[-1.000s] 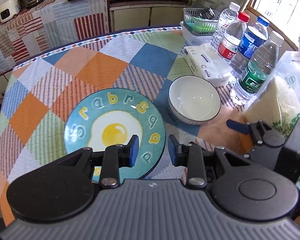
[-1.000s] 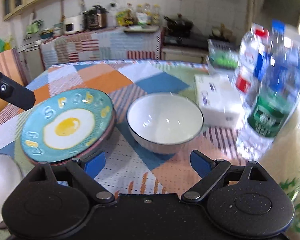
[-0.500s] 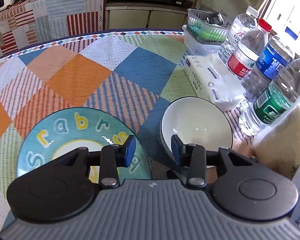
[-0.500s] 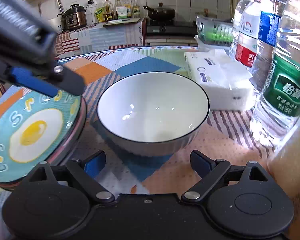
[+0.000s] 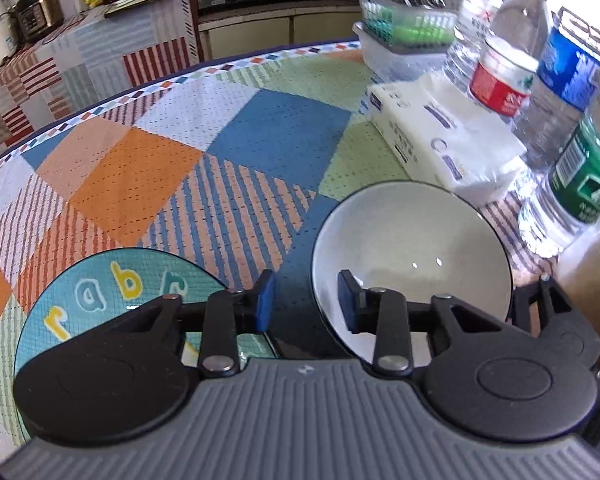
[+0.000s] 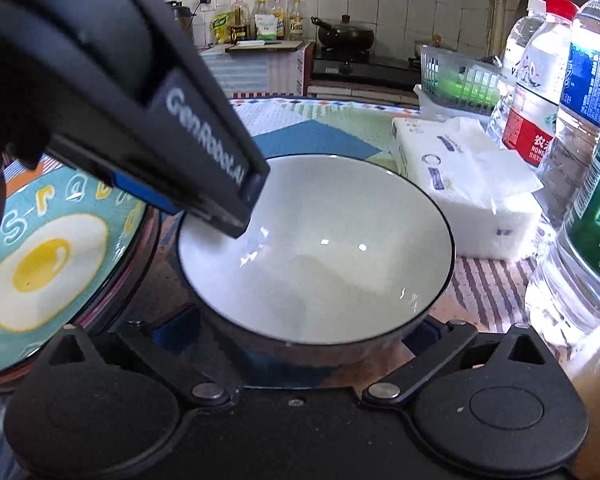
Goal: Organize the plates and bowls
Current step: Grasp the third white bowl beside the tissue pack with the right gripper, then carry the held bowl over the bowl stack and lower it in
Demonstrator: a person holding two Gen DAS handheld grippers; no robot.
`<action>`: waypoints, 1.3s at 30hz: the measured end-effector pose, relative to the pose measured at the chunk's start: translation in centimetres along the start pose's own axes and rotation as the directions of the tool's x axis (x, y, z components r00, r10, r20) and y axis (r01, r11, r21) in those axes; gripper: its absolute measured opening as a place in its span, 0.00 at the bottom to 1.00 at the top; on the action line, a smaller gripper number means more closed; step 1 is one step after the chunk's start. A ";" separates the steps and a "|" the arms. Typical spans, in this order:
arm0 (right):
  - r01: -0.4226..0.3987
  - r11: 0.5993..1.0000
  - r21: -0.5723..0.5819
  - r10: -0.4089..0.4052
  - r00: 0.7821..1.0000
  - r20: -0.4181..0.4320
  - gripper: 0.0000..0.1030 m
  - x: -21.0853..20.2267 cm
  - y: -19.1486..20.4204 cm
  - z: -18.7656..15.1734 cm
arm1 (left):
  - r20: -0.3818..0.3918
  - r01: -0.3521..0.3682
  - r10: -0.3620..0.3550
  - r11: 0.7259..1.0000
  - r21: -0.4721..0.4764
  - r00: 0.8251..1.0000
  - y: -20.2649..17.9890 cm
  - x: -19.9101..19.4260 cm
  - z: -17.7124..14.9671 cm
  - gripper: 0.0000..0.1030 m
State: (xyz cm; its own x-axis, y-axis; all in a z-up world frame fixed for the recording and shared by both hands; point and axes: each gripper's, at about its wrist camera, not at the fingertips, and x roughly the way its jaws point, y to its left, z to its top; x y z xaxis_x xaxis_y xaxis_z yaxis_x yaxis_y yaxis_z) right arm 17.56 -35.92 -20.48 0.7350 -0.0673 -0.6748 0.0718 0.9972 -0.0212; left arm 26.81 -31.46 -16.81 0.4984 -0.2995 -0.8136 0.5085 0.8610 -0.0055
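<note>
Bowl (image 5: pixel 412 248) rim sits between closing left jaws, seemingly unpinched; right jaws, opening wide, flank it.

Legible markings
"GenRobot.AI" on left gripper (image 6: pixel 236 204) finger; raised letters "r a b" on teal plate (image 5: pixel 92 292); "NONG" on red-labelled bottle (image 6: pixel 534 120)
</note>
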 end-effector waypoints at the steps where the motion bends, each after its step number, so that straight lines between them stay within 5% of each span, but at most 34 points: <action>1: -0.003 1.000 -0.003 0.003 1.000 0.002 1.00 0.1 -0.1 0.1 | -0.012 0.005 -0.005 1.000 0.010 1.000 -0.1 0.2 -0.1 0.15; 7: -0.010 1.000 -0.015 0.011 1.000 0.014 0.95 -0.5 -0.2 0.0 | -0.038 0.032 -0.031 0.999 0.022 0.999 -0.3 0.1 -0.5 0.11; 14: -0.038 0.999 -0.023 0.038 0.999 0.006 0.88 -1.9 0.9 -0.1 | -0.042 0.068 -0.071 0.995 -0.074 0.997 1.9 -1.9 -0.8 0.10; 24: -0.017 0.999 -0.048 0.021 0.997 0.080 0.88 -7.3 2.6 0.6 | -0.028 0.103 -0.104 0.994 -0.041 0.994 2.3 -7.7 -0.7 0.10; 39: -0.068 0.986 -0.151 0.080 0.994 0.071 0.88 -16.5 5.2 2.2 | -0.013 0.092 -0.092 0.995 0.024 0.996 2.4 -18.1 -3.5 0.12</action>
State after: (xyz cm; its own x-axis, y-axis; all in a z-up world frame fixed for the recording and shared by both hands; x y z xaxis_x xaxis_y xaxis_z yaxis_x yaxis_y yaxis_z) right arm 7.24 -29.69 -7.85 0.7844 0.0101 -0.6202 -0.0810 0.9930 -0.0863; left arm 16.51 -22.52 -4.16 0.4407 -0.3719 -0.8170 0.5692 0.8196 -0.0661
